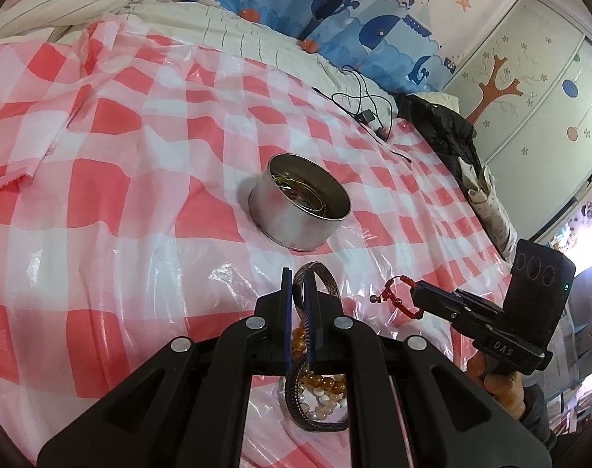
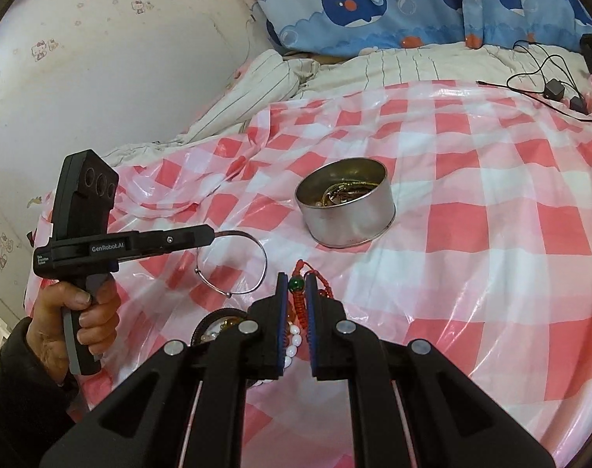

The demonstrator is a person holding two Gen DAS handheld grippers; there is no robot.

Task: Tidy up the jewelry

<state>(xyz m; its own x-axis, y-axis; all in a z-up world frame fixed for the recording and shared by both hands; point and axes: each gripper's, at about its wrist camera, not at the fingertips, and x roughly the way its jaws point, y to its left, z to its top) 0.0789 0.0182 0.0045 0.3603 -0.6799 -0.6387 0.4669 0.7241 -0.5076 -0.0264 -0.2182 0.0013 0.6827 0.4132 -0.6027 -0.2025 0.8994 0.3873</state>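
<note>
We take the round metal tin (image 1: 299, 204) as our landmark: it sits upright and open-topped on the red-and-white checked plastic sheet (image 1: 139, 195), with gold-coloured chains and other jewelry lying tangled inside it. On the near side of the tin, our left gripper (image 1: 297, 292) has its jaws closed on a thin silver bangle (image 2: 237, 265), which in the right wrist view hangs as a ring from the fingertips, lifted above the sheet and well short of the tin. Also on the near side of the tin, and to the right of the bangle, our right gripper (image 2: 296, 292) has its jaws pinched on a red braided cord bracelet (image 2: 301, 296) with a green bead showing between the pads; in the left wrist view its red beaded end dangles free of the fingertips. Nearer to us than the tin, below both grippers, a small heap of jewelry stays on the sheet: an amber bead bracelet (image 1: 323, 382), white pearl-like beads (image 2: 292, 341) and a dark patterned band (image 1: 296, 401). Beyond the tin, at the far edge of the sheet, a black cable with a small adapter (image 1: 368, 117) lies on striped bedding (image 1: 237, 27). Behind that hangs a blue whale-print curtain (image 1: 335, 4).
</note>
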